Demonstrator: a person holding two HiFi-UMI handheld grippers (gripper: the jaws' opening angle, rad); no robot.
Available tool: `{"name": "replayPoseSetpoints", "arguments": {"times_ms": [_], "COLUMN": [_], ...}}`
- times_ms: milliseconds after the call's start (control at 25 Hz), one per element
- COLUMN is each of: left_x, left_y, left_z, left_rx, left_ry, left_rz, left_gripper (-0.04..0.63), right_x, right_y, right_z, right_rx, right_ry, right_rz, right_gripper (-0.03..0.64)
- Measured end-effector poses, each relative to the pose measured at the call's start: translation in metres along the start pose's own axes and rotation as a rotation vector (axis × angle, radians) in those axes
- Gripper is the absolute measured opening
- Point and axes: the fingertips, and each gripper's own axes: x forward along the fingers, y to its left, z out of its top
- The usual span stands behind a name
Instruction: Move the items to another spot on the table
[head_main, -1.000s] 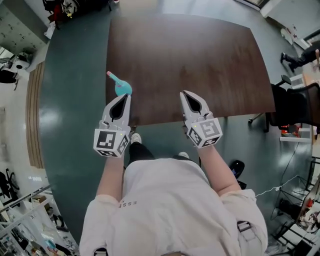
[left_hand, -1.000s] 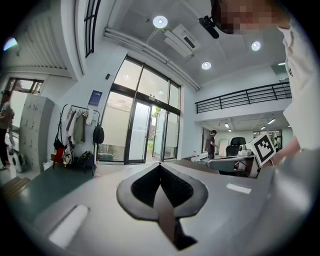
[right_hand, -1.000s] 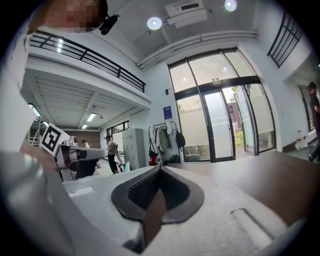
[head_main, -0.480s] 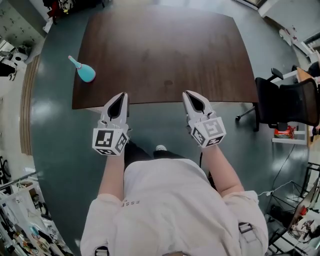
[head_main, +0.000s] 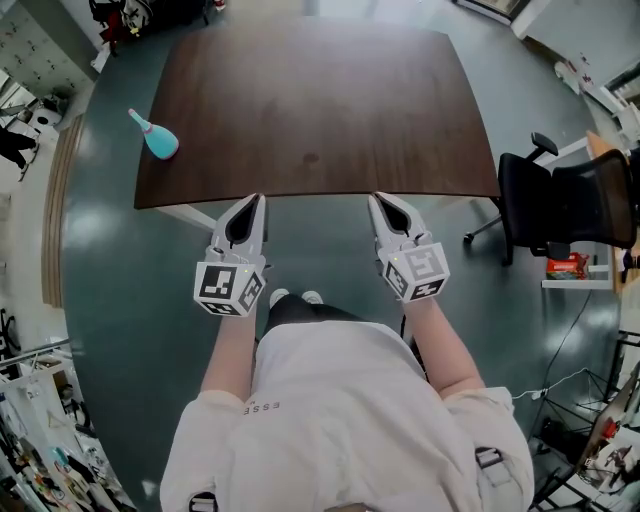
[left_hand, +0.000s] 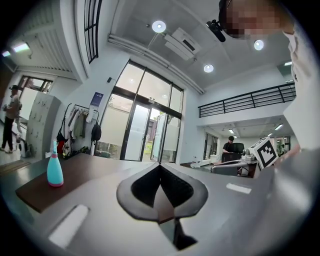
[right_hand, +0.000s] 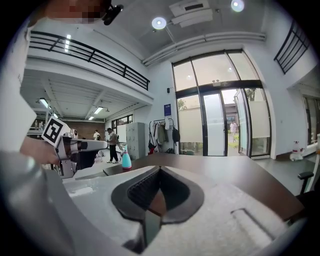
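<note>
Left tongs (head_main: 257, 199) and right tongs (head_main: 375, 199) are closed and empty, just off the surface (head_main: 320, 110). The bottle (head_main: 161, 141) stands at its left edge. Best to open the left tongs before reaching, then grip the body.

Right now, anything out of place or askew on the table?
One thing: the teal bottle stands upright but very close to the left edge of the table, where a nudge might send it off. Nothing looks spilled, tipped or damaged.

Bright, even daylight enters through the glass doors (right_hand: 215, 122), joined by round ceiling lights (left_hand: 159, 26). Fisheye distortion curves the edges, and the corners go black.
</note>
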Motion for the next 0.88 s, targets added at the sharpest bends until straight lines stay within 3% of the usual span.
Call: {"name": "replayPoseSetpoints", "arguments": {"times_ms": [280,880], "left_x": [-0.012,-0.014], "left_y": [-0.021,-0.038], "left_z": [-0.012,-0.015], "left_rx": [-0.002,0.021], "left_ry": [0.019,0.028], "left_rz": [0.014,-0.044], "left_gripper": [0.015,0.015], "right_x": [-0.014,-0.025], "right_y": [0.004,0.006], "right_z": [-0.011,-0.012], "right_rx": [0.005,0.019], "right_ry": [0.005,-0.018], "right_rz": [0.007,-0.030], "right_gripper": [-0.008,-0.009]}}
